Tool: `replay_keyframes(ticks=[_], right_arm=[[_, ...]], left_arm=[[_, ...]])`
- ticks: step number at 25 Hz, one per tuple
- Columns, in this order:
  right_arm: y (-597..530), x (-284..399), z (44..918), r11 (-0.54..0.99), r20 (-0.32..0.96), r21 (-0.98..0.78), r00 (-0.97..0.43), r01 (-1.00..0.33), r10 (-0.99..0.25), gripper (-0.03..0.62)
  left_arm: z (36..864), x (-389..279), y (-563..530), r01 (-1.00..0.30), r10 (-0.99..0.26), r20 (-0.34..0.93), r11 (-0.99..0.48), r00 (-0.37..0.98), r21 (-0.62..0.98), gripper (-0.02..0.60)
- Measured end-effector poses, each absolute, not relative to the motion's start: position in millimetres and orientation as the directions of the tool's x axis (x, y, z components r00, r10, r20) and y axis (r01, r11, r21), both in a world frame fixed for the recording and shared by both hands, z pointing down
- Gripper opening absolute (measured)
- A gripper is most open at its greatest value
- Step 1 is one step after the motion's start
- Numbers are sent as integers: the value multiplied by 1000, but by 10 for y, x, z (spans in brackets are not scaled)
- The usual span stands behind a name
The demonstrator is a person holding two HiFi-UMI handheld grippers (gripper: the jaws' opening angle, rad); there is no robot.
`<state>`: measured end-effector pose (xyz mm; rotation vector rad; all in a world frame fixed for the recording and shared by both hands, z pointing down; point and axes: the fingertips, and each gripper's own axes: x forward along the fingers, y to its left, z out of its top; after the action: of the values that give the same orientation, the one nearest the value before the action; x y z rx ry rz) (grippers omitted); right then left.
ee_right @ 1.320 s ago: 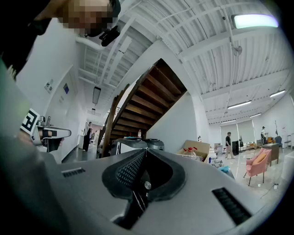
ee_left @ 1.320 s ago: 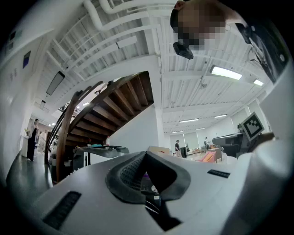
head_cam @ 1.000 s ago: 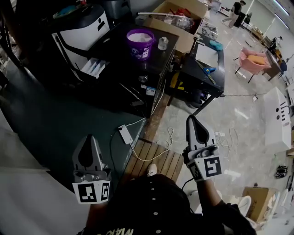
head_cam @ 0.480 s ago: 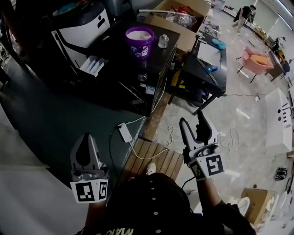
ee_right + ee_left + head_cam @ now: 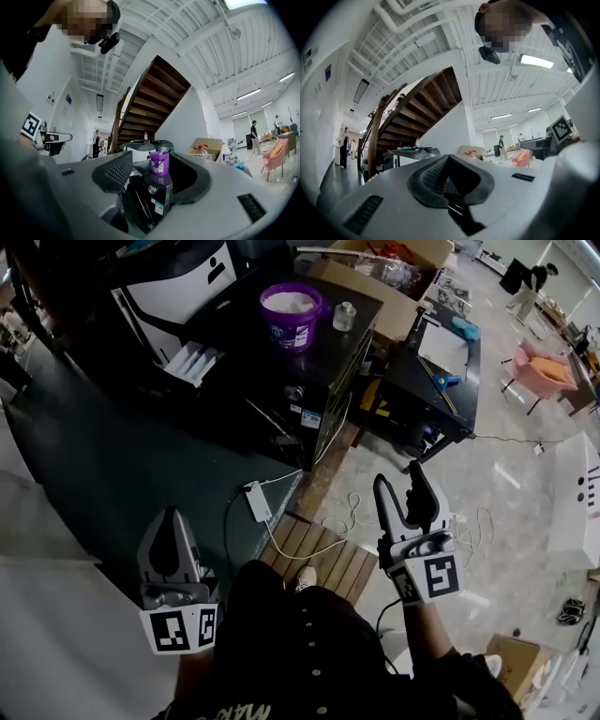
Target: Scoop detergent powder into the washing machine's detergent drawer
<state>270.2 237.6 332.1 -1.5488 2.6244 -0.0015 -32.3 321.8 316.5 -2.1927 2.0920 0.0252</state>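
A purple tub of white powder (image 5: 291, 315) stands on top of a black machine (image 5: 281, 381) far ahead; the right gripper view shows the tub (image 5: 159, 162) between the jaws but far beyond them. A white drawer (image 5: 194, 364) sticks out at the machine's left side. My right gripper (image 5: 397, 479) is held low over the floor, far short of the machine. Its jaws stand wide and are closing slightly, with nothing between them. My left gripper (image 5: 169, 521) is held low at the left, its jaws shut and empty; its pads (image 5: 447, 161) meet in the left gripper view.
A small clear jar (image 5: 344, 317) stands beside the tub. A white and black appliance (image 5: 178, 282) is behind the drawer. Cardboard boxes (image 5: 394, 268) and a black table (image 5: 431, 381) lie to the right. A power strip (image 5: 255, 502) with cables and a wooden slat board (image 5: 319, 559) lie on the floor near me.
The right gripper's jaws have gone from shut to wide apart. The left gripper stays shut in about the same place. The head view has shifted a little.
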Motion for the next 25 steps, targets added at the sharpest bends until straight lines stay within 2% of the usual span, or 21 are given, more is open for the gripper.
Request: replay_keyframes(ticks=[12,20,25], right_arm=[[1822,2391,3436,476,-40,-58,-474,-877,-879,241],[1095,1874,3443,452,-29,-29,-451,-892,-892,238],[576,1438,3092,414,-45,4,-414,-910,-909,219]], left_arm=[[3277,-604,2666,-997,-997,-55,-58,61,-58,15],[3344,-1054,1808,-994,-992,-74,-103,105,-34,15],[3030,-1475,1242,-987,-981,-112,-158,160,-29,15]])
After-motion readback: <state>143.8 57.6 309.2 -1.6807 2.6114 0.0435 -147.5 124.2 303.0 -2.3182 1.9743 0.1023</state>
